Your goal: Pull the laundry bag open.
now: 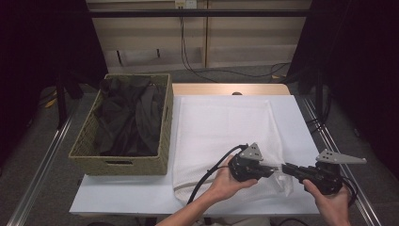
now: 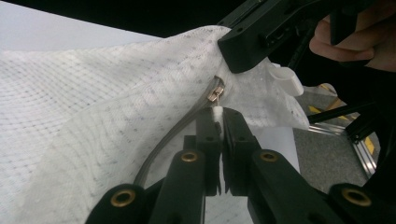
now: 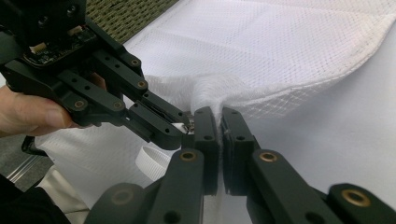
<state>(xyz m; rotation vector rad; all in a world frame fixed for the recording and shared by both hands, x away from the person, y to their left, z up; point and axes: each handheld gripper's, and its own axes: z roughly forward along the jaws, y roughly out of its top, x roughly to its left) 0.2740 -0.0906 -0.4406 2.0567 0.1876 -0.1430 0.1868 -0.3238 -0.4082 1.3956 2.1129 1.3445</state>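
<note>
A white mesh bag point(image 1: 221, 127) lies flat on the white table point(image 1: 117, 195), its near right corner lifted. My left gripper point(image 1: 274, 168) is shut on a small white bit of the bag point(image 2: 217, 113), right below the metal zipper slider point(image 2: 215, 92). The grey zipper point(image 2: 163, 140) runs back along the bag's edge. My right gripper point(image 1: 285, 167) faces it from the right, shut on a bunched fold of mesh point(image 3: 219, 95) at that corner. The two sets of fingertips nearly touch. A white strap loop point(image 3: 152, 161) hangs from the corner.
A woven basket point(image 1: 120, 165) holding dark clothes point(image 1: 127, 117) stands at the table's left, touching the bag's left edge. A wooden strip point(image 1: 230, 89) borders the far side. Metal rails point(image 1: 339, 155) flank the table, and cables trail on the floor behind.
</note>
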